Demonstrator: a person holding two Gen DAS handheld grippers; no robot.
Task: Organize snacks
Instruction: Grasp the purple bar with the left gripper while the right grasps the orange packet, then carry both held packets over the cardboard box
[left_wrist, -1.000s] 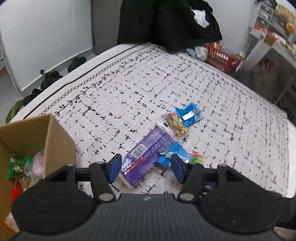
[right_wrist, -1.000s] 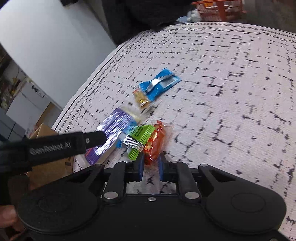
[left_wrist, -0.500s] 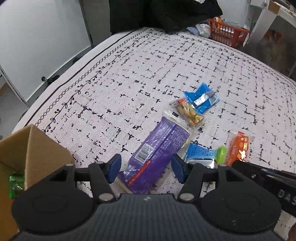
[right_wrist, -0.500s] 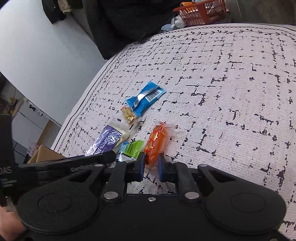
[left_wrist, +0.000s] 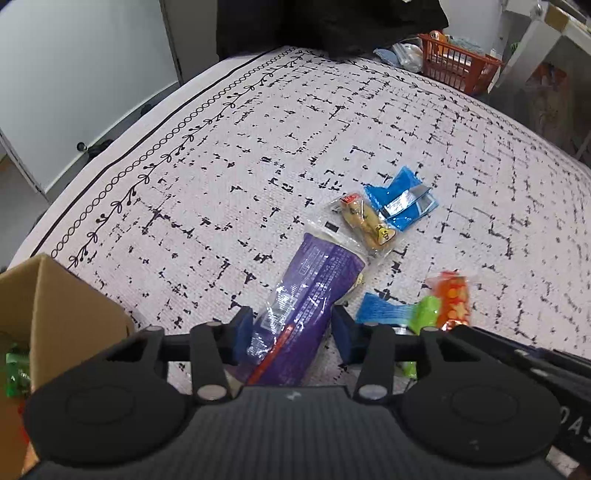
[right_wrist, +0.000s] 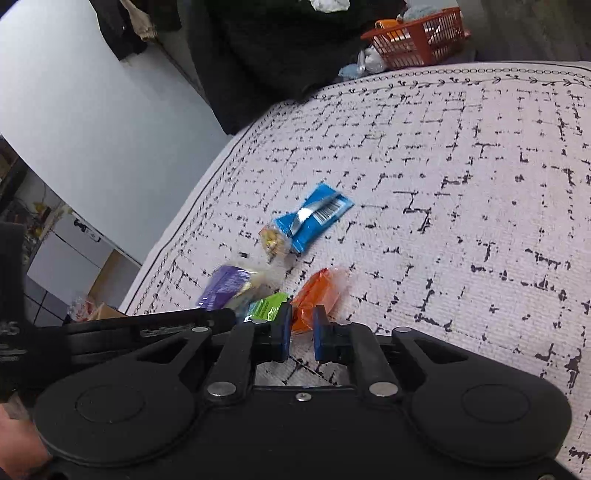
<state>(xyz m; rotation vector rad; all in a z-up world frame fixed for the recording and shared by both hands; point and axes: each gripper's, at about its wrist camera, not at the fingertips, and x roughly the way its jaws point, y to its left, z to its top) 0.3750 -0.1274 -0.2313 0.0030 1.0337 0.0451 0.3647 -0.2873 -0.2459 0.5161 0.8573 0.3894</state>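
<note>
My left gripper (left_wrist: 291, 332) points down at the bed (left_wrist: 258, 155), and its jaws are closing with the purple snack pack (left_wrist: 306, 295) between them. The left pad seems to touch the wrapper; on the right side a small gap is visible. This pack lies long, from 6 o'clock toward 12 o'clock.

At 12 o'clock of the pack lies a clear bag of yellow snacks (left_wrist: 369, 225), touching a blue packet (left_wrist: 400, 201) at 1 o'clock. At 3 o'clock of the pack lies a blue-and-green packet (left_wrist: 399, 312).

My right gripper (right_wrist: 301, 328) has its jaws almost together, on the near end of the orange packet (right_wrist: 317, 291); I cannot tell if they really pinch it.

The cardboard box (left_wrist: 70, 317) stands at 9 o'clock of my left gripper, with a green wrapper (left_wrist: 14, 369) inside.
</note>
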